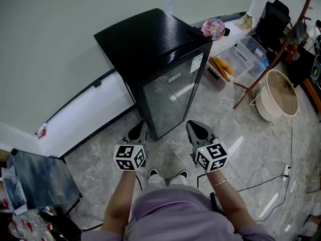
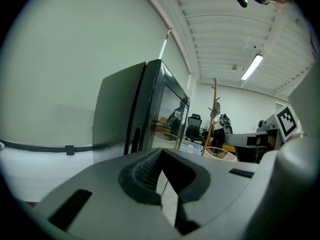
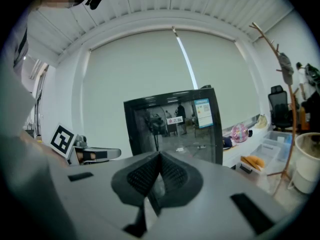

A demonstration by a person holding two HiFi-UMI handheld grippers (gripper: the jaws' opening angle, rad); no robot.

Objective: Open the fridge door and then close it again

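A small black fridge (image 1: pixel 153 54) with a glass door (image 1: pixel 168 99) stands against the pale wall, its door closed. My left gripper (image 1: pixel 137 130) hovers in front of the door's lower left corner, jaws shut and empty. My right gripper (image 1: pixel 197 129) is held to the right of that corner, also shut on nothing. In the left gripper view the fridge (image 2: pixel 140 114) is seen from its side edge, beyond my left gripper (image 2: pixel 161 153). In the right gripper view the glass door (image 3: pixel 175 124) faces me past my right gripper (image 3: pixel 160 156), with the left gripper (image 3: pixel 92 155) at the left.
A pink ball (image 1: pixel 213 28) lies on the ledge right of the fridge. A clear bin (image 1: pixel 225 67), a beige tub (image 1: pixel 278 94) and a coat stand (image 1: pixel 271 59) are on the floor at the right. A chair (image 1: pixel 37 179) stands at the left. A cable (image 1: pixel 271 177) crosses the tiles.
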